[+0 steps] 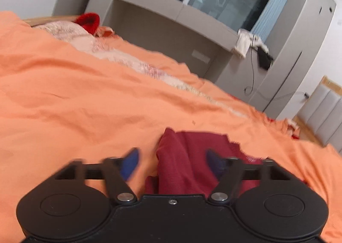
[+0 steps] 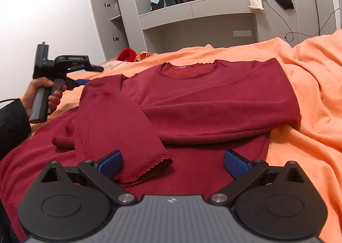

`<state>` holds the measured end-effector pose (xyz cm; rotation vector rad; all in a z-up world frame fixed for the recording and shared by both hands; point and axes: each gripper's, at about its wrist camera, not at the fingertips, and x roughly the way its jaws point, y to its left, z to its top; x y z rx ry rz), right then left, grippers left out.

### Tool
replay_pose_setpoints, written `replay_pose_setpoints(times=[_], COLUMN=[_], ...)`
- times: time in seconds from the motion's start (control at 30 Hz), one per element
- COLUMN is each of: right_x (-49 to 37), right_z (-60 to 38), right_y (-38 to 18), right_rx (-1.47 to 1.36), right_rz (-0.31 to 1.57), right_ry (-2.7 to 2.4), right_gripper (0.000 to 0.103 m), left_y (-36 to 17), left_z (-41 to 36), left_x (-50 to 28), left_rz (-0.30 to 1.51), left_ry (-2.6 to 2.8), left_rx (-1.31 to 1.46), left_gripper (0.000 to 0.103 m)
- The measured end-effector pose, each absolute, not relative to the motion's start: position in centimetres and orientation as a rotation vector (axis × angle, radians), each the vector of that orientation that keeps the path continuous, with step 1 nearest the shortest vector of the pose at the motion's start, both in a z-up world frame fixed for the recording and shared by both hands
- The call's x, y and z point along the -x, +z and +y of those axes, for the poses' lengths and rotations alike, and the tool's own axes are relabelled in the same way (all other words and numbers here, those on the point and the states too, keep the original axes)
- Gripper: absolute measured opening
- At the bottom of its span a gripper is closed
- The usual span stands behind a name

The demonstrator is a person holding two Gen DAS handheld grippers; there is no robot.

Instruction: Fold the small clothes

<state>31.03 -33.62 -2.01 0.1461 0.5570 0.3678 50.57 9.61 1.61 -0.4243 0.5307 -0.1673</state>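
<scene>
A: Sleeves are both across the chest of the red top [image 2: 213,97], flat on the orange bedspread [image 2: 310,84]. Left gripper [image 1: 171,162] spread wide, empty.

B: Right gripper [image 2: 173,165] wide too, near hem unfolded. Body fold remains, I'd say.

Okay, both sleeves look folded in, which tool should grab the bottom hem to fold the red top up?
Probably the right tool: it sits open over the red top's lower body. The left tool, also open, is off beside the shoulder.
</scene>
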Motion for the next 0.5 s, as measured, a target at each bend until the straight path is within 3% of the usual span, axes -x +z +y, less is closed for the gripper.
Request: replay_pose_setpoints(times=[0.13, 0.23, 0.33, 0.4, 0.47, 0.5], right_x=[-30.8, -30.9, -31.6, -32.3, -32.7, -32.7], right_z=[-34.2, -34.1, -34.3, -34.5, -34.6, -34.6], right_y=[-1.2, -0.7, -0.7, -1.0, -1.0, -0.9], right_rx=[-0.190, -0.199, -0.250, -0.308, -0.334, -0.344], right_rz=[0.519, 0.524, 0.567, 0.620, 0.654, 0.657], right_ry=[0.415, 0.414, 0.412, 0.434, 0.456, 0.474], right_gripper=[0.101, 0.093, 0.083, 0.069, 0.016, 0.010], left_y=[2.8, 2.8, 2.4, 2.1, 2.0, 2.0], left_z=[10.1, 10.1, 9.7, 8.7, 7.7, 7.3], left_x=[-47.3, -44.0, -41.1, -39.3, -37.7, -37.0], left_rz=[0.520, 0.493, 0.489, 0.494, 0.489, 0.482], left_ry=[-0.113, -0.051, -0.027, -0.031, -0.041, -0.043], left_rx=[0.384, 0.338, 0.278, 0.199, 0.112, 0.074], left_gripper=[0.089, 0.100, 0.102, 0.102, 0.102, 0.102])
